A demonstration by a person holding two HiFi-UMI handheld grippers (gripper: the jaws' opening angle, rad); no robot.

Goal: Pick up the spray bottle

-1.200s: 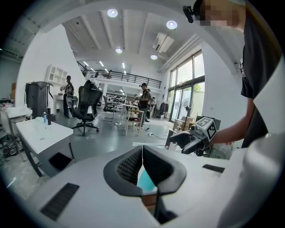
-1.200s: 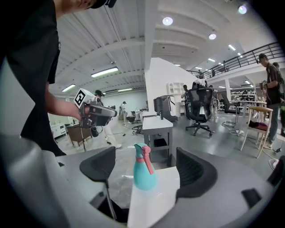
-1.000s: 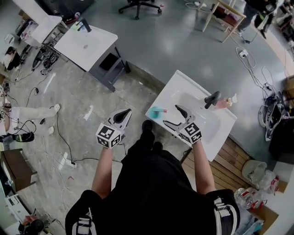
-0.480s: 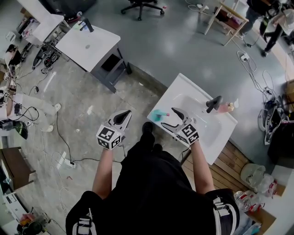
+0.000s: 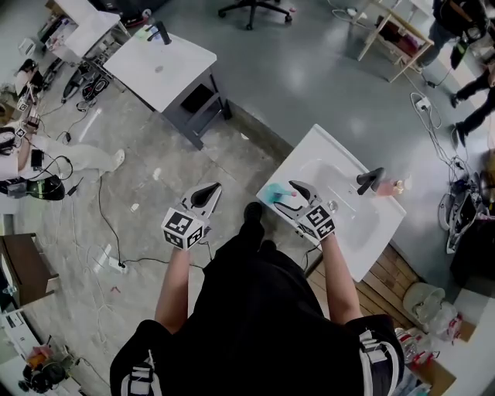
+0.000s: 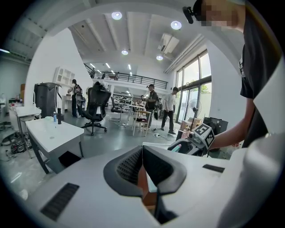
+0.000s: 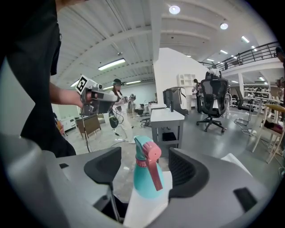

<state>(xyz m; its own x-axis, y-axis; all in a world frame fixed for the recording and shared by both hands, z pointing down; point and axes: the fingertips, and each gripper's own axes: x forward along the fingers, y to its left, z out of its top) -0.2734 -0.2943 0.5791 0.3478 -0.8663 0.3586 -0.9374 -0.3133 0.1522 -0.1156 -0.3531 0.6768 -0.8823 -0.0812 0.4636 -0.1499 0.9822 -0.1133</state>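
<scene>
A teal spray bottle (image 5: 271, 192) with a pink trigger stands upright at the near left corner of the white sink counter (image 5: 311, 145). My right gripper (image 5: 285, 196) has come around it. In the right gripper view the spray bottle (image 7: 148, 178) stands between the two pads, whose jaws are closing. A gap still shows at the left pad (image 7: 103, 168). My left gripper (image 5: 210, 191) hangs over the floor to the left of the counter, away from the bottle. Its pads (image 6: 133, 165) meet with nothing between them.
A black faucet (image 5: 370, 179) and a small pink bottle (image 5: 398, 187) stand at the counter's far side, with the basin (image 5: 340, 201) between. A white table (image 5: 158, 66) and office chair (image 5: 251, 9) stand farther off. Cables (image 5: 100, 232) lie on the floor at left. People walk at upper right.
My right gripper has moved forward and down toward the counter's corner, so the bottle now stands between its jaws, which have narrowed. The left gripper has drifted forward a little.
</scene>
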